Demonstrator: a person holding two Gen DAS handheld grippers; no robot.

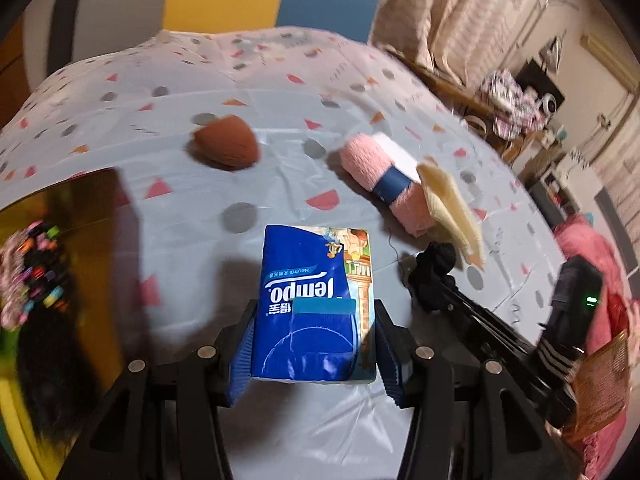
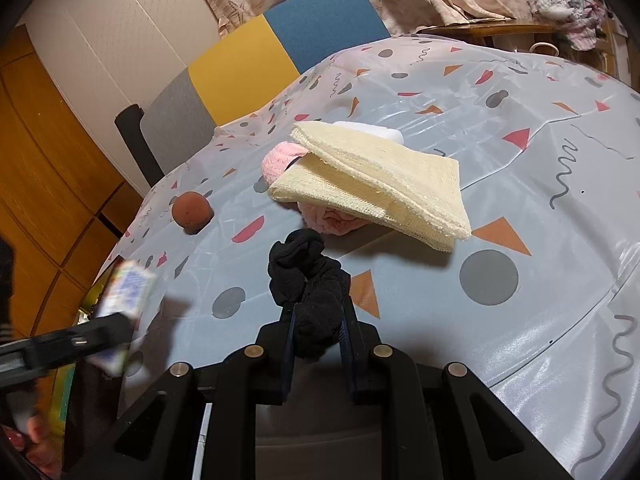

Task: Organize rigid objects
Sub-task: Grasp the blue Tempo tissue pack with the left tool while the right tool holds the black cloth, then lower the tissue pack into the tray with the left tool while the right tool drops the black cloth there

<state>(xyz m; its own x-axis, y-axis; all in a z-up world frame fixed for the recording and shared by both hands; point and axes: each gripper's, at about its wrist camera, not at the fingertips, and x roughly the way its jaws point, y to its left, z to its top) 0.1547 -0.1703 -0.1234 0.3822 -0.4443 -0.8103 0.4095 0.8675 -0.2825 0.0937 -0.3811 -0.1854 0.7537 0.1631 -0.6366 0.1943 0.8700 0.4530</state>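
Observation:
My left gripper (image 1: 316,320) is shut on a blue Tempo tissue pack (image 1: 316,300) and holds it above the table; the pack shows blurred at the left of the right wrist view (image 2: 126,292). My right gripper (image 2: 318,312) is shut on a black sock bundle (image 2: 308,276), which also shows in the left wrist view (image 1: 434,272). A brown egg-shaped sponge (image 1: 228,142) (image 2: 191,209) lies on the tablecloth. A rolled pink towel (image 1: 384,180) lies under a folded cream cloth (image 2: 380,176), next to a white block (image 2: 372,130).
The table wears a pale patterned plastic cloth (image 2: 520,208). A grey, yellow and blue chair (image 2: 256,60) stands behind it. A dark hairy item with coloured clips (image 1: 36,280) is at the left. Wooden panels (image 2: 36,160) stand at the left.

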